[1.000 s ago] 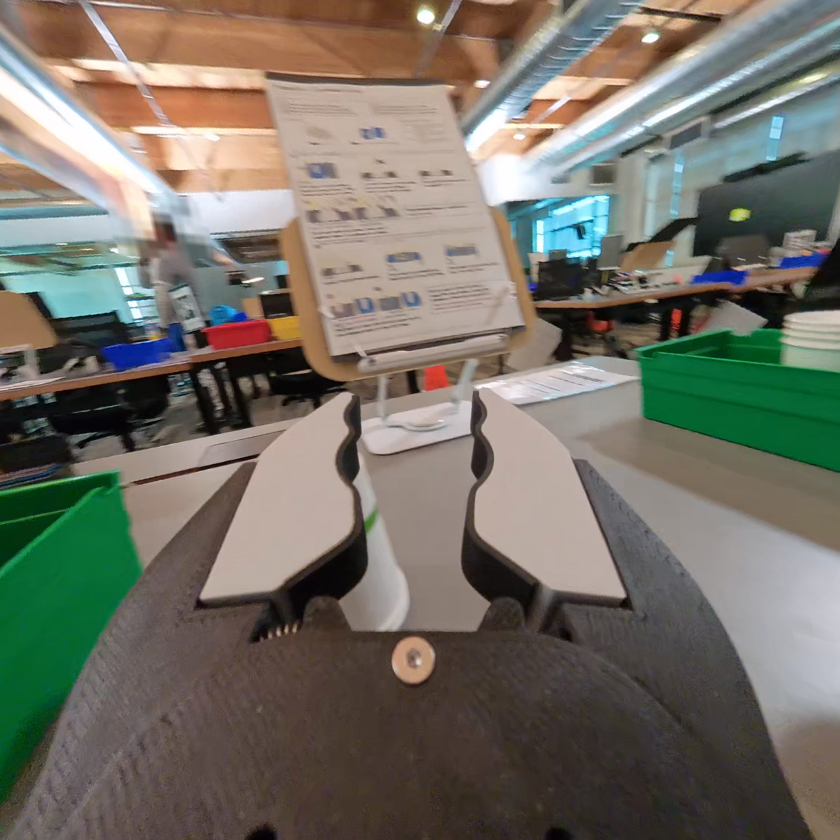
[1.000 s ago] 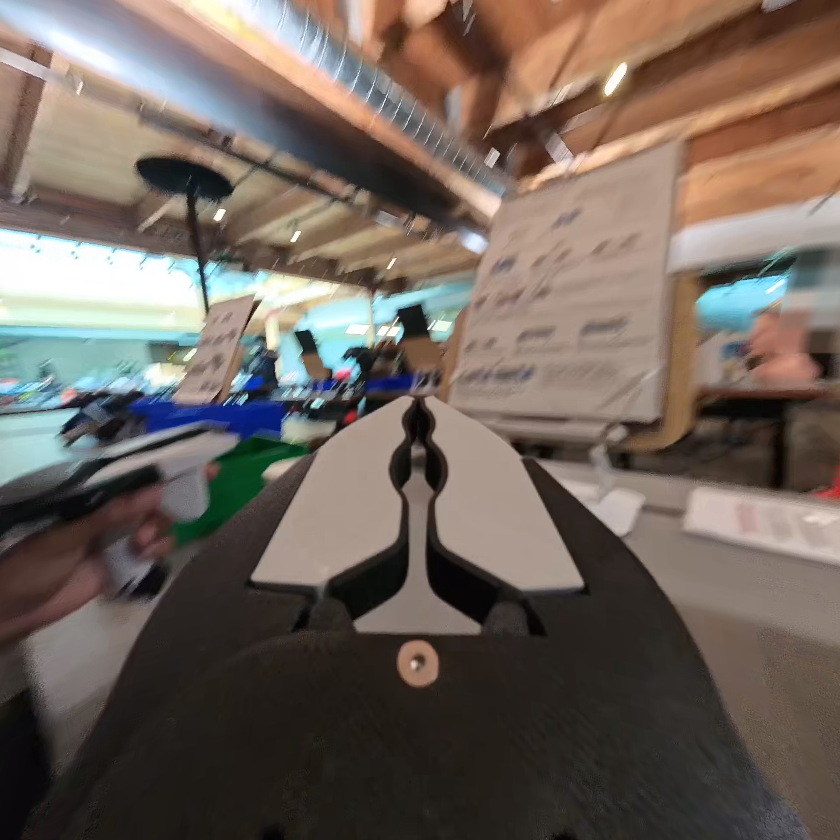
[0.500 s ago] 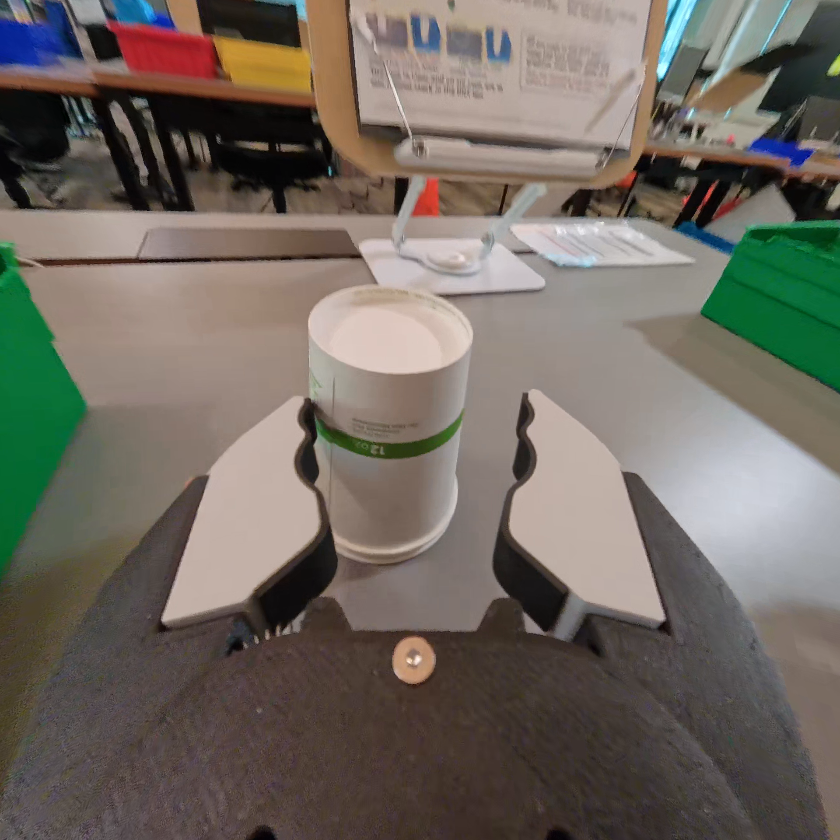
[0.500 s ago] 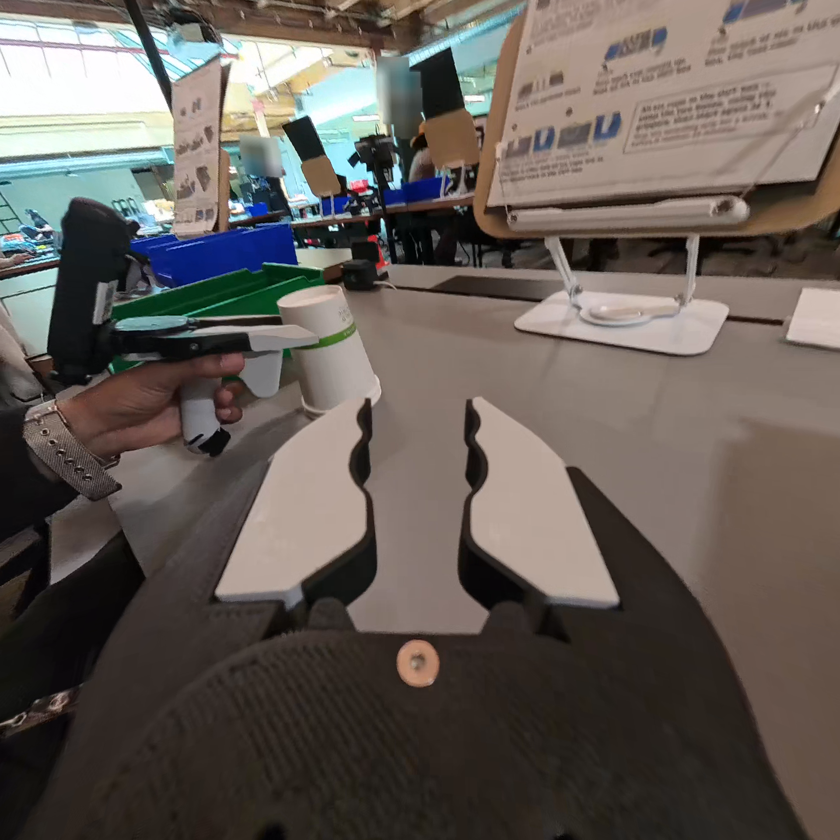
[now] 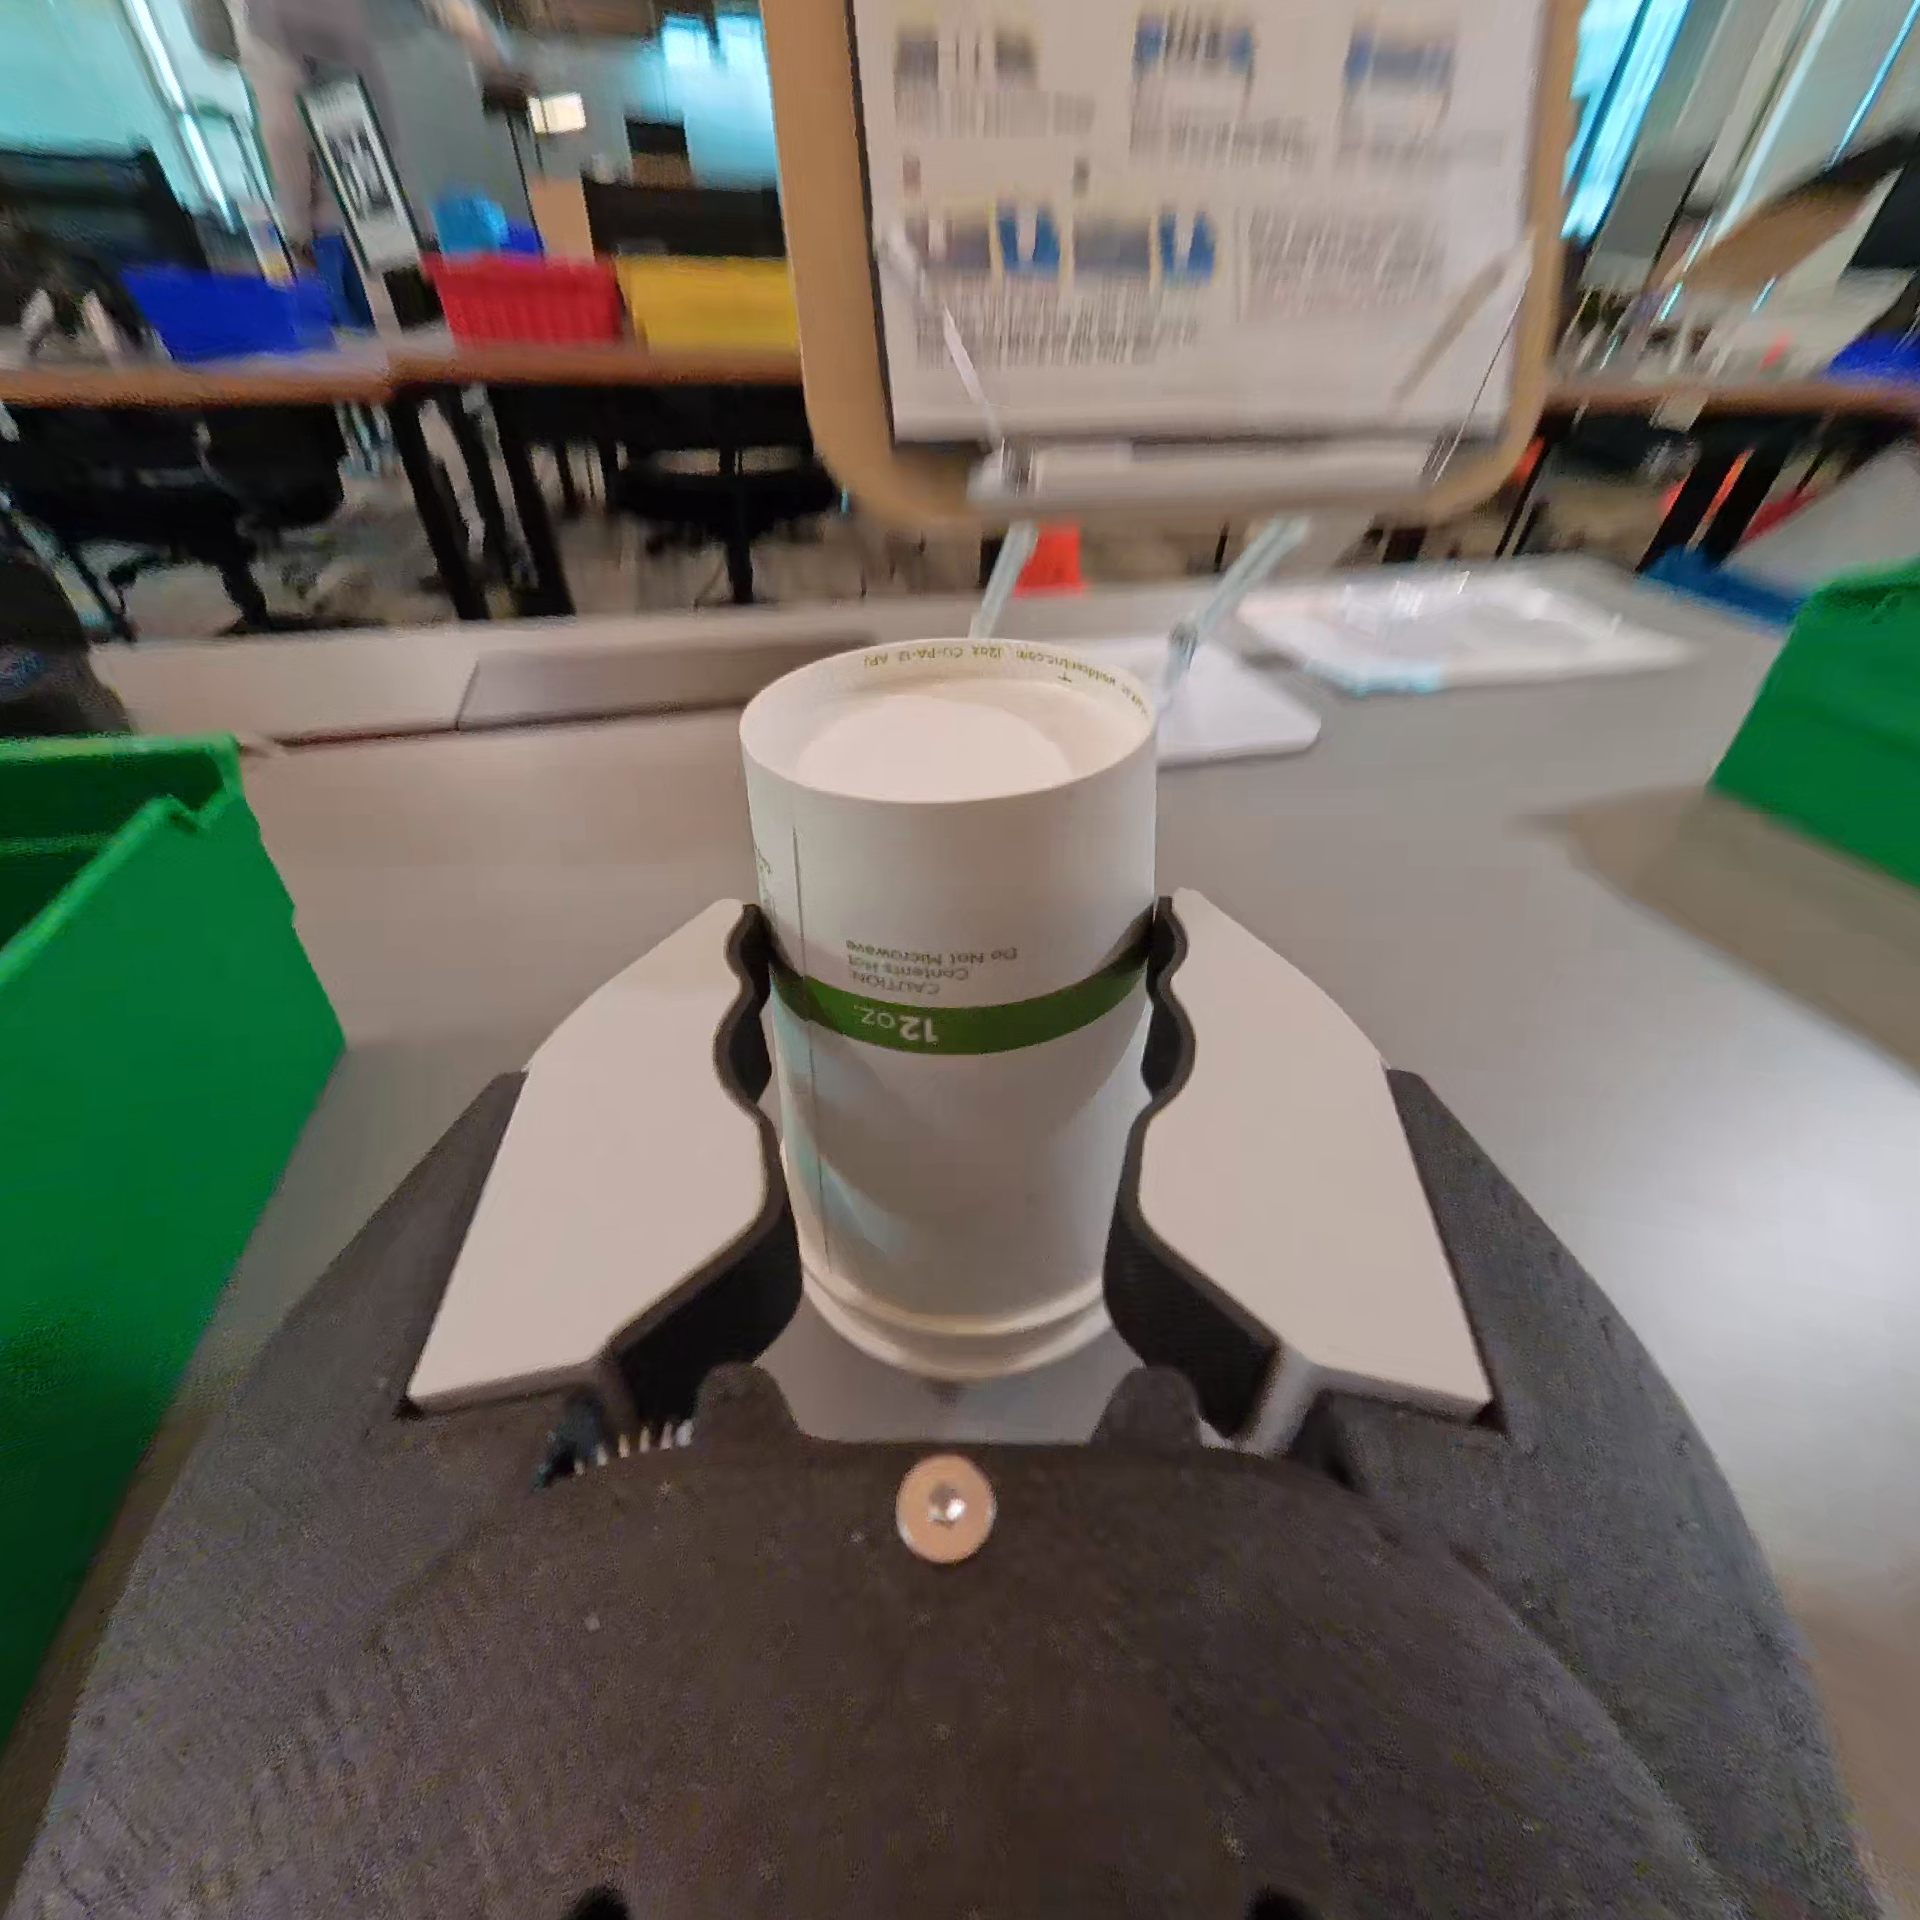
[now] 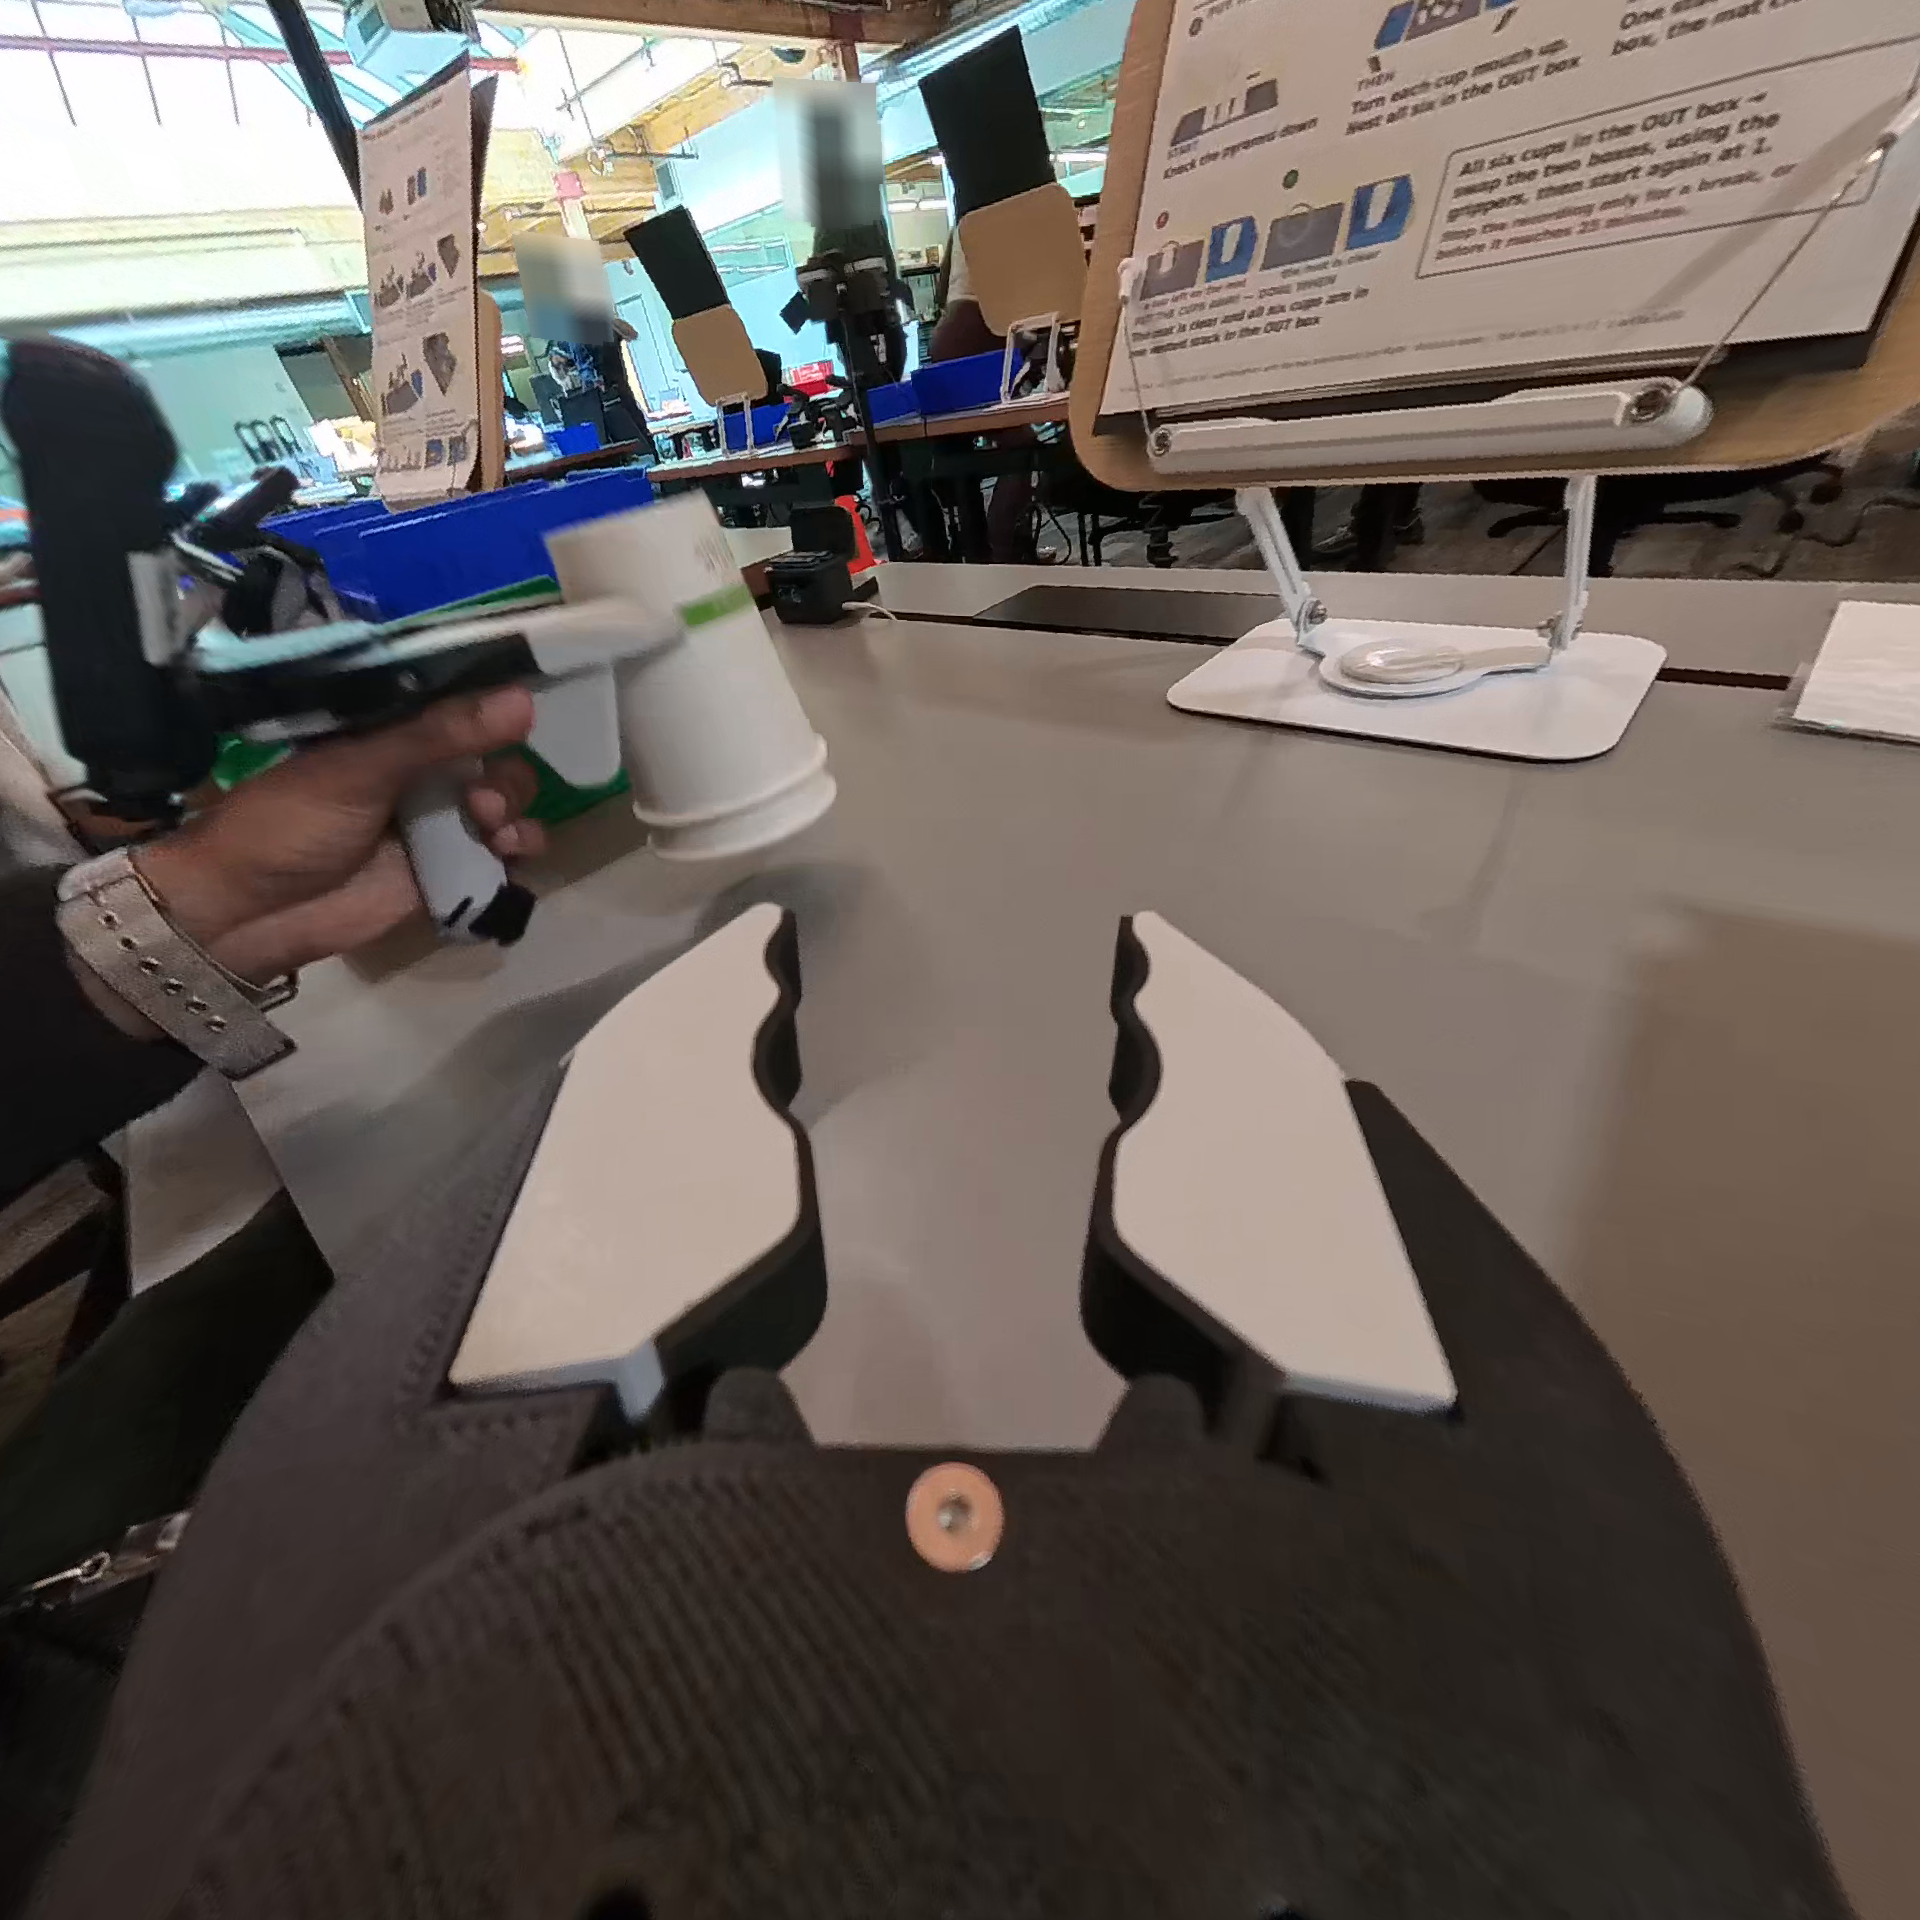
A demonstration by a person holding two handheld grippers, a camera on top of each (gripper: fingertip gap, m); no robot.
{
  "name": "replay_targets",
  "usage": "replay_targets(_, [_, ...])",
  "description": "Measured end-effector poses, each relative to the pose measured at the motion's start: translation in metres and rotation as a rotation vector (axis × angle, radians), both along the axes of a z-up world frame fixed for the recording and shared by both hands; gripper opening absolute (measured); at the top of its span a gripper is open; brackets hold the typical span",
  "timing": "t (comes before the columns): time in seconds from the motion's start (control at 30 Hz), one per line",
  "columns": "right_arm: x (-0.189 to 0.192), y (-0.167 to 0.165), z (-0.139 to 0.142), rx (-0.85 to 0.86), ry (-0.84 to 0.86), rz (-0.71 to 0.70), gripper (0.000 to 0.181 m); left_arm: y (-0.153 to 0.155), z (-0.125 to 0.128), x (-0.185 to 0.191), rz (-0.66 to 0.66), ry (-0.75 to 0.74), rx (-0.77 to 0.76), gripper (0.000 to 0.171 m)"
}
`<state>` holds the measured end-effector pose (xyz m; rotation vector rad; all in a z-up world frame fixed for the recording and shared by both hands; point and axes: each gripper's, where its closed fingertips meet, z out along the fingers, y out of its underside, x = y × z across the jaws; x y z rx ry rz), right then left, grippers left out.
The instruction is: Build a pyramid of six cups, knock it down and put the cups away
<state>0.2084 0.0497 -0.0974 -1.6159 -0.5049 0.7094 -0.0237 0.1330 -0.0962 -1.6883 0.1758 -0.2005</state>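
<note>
A white paper cup [image 5: 956, 1091] with a green band is upside down between the fingers of my left gripper [image 5: 951, 935], which is shut on its sides. In the right wrist view the cup [image 6: 717, 707] hangs tilted just above the grey table [image 6: 1247, 883], held by the left gripper [image 6: 644, 634] in a person's hand [image 6: 312, 831]. My right gripper [image 6: 956, 935] is open and empty, low over the table, to the right of the cup and apart from it.
Green bins stand at the left [image 5: 125, 1039] and right [image 5: 1829, 717]. A document stand [image 6: 1455, 675] with a printed sheet stands at the back. A small black box [image 6: 810, 592], blue bins [image 6: 447, 551] and a paper sheet [image 6: 1860, 675] lie beyond.
My left gripper closed on the cup and raised it off the table, tilted. My right gripper opened from shut and tipped down toward the table.
</note>
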Motion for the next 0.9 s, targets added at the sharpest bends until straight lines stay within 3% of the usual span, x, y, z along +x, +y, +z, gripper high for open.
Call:
replay_targets(0.1, [-0.004, -0.002, -0.002, 0.017, -0.029, 0.011, 0.059, -0.012, 0.031, 0.002, -0.029, -0.098, 0.125, 0.072])
replay_targets(0.23, [-0.008, -0.003, -0.005, 0.005, -0.040, 0.029, 0.060, -0.011, 0.016, 0.002, -0.025, -0.054, 0.076, 0.072])
replay_targets(0.47, [-0.006, -0.002, -0.004, -0.006, -0.012, 0.031, 0.059, -0.042, 0.082, 0.007, -0.082, -0.225, 0.373, 0.072])
replay_targets(0.6, [-0.007, -0.003, -0.002, -0.012, 0.006, 0.042, 0.060, -0.067, 0.114, 0.032, -0.311, -0.558, 0.379, 0.072])
replay_targets(0.73, [-0.007, -0.007, 0.011, 0.083, -0.008, 0.048, 0.065, -0.094, 0.116, 0.091, -0.687, -0.853, 0.194, 0.071])
replay_targets(0.8, [-0.009, -0.014, 0.023, 0.188, -0.028, 0.064, 0.065, -0.102, 0.103, 0.120, -0.783, -0.899, 0.093, 0.071])
replay_targets(0.9, [-0.014, -0.034, 0.045, 0.422, -0.091, 0.082, 0.045, -0.116, 0.082, 0.158, -0.882, -0.857, -0.015, 0.071])
